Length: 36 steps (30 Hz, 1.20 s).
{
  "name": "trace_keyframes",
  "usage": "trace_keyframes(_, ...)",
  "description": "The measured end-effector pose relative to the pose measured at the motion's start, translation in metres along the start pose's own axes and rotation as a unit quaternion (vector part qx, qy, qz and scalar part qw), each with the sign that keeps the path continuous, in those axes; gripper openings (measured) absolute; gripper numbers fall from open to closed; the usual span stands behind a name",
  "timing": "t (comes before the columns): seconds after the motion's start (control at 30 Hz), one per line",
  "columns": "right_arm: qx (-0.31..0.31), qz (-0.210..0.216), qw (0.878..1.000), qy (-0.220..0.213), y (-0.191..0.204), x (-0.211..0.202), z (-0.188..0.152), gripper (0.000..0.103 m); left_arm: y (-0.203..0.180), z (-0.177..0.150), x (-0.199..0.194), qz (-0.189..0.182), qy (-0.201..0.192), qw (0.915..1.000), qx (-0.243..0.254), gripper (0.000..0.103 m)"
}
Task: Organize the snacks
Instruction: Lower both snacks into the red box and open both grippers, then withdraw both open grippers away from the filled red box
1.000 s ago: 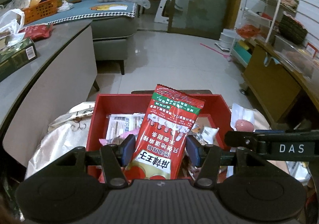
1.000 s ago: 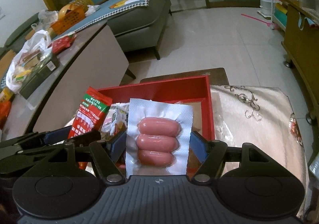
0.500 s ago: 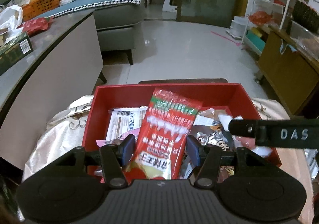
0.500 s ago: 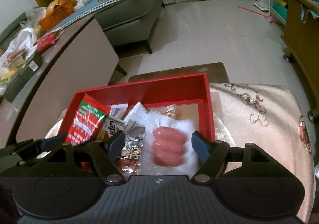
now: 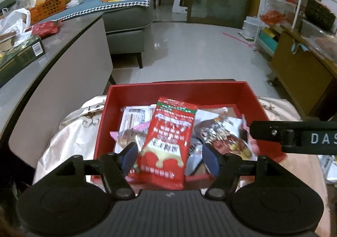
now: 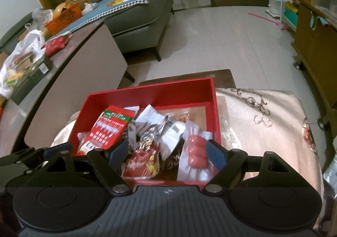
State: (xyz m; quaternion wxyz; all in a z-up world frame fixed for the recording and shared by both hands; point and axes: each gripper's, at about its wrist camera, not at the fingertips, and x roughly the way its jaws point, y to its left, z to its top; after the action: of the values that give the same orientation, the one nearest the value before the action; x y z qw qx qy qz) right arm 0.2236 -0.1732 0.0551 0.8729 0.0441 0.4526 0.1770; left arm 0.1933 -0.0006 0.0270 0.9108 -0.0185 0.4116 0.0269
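Both packets now lie dropped in the red box [image 5: 177, 91]; both grippers' jaws are opening, empty.

Two wrist-mounted fisheye cameras look steeply down along their fingers, close above the same red box [image 5: 177, 91] [image 6: 151, 93] of snacks, the left camera seeing it from the left, both facing the sofa [image 5: 128, 22] [image 6: 139, 22].

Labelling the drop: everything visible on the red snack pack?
The red snack pack is a glossy flat pouch with a green top band and white print. It lies tilted on other wrappers in the red box. The left gripper straddles its lower end, jaws opening, pads clear of it.
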Motion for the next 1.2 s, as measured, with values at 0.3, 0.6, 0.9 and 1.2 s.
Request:
trace_keyframes(0.3,-0.002,-0.016,1.0,0.008,0.004,-0.036,-0.039,0.087,0.01,-0.035,-0.036,-0.018,0.014,0.9996,-0.014,0.067)
trace_keyframes(0.6,-0.009,-0.027,0.999,0.037,0.013,-0.058,-0.089,0.087,0.01,-0.075,-0.069,-0.021,0.016,0.9993,-0.026,0.072)
trace_keyframes(0.9,-0.011,-0.029,0.999,0.045,0.019,-0.074,-0.118,0.088,0.007,-0.099,-0.089,-0.015,0.013,0.9995,-0.025,0.075)
trace_keyframes(1.2,-0.014,-0.023,0.999,0.044,0.023,-0.084,-0.132,0.089,0.009,-0.112,-0.102,-0.009,0.006,0.9996,-0.024,0.076)
